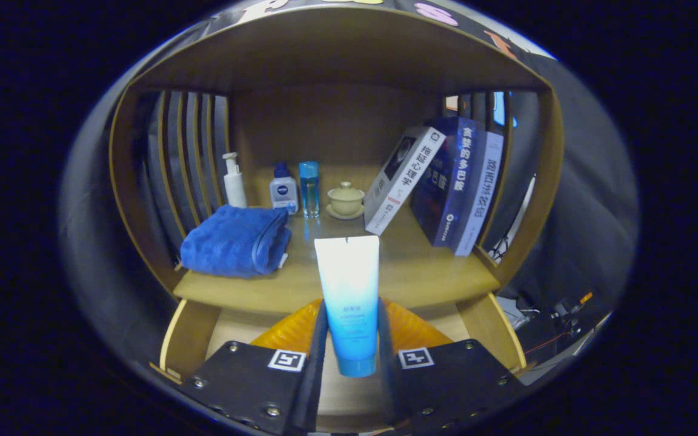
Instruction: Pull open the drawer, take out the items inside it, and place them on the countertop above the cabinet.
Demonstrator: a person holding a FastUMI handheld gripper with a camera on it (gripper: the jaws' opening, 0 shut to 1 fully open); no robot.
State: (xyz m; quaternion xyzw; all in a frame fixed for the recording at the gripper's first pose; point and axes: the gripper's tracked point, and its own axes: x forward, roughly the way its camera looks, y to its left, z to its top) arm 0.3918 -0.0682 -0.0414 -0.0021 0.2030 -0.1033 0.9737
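Black two-finger gripper (pixel 352 339) clamped on upright white-to-blue plastic tube (pixel 349 297), above open wooden drawer (pixel 186 339), before wooden countertop (pixel 428 272) bearing folded blue towel (pixel 234 242).

Fisheye cam on gripper (pixel 349 339), looks fwd along fingers, slightly down, close over open drawer (pixel 188 330). Faces cabinet countertop (pixel 422 266) straight on, 12 o'clock; back wall beyond. Tube (pixel 349 297) v. near lens, between fingers.

Bare countertop (pixel 422 266) lies ahead between the blue towel (pixel 234 242) and leaning books (pixel 446 181); bottles (pixel 283 189) crowd the back.
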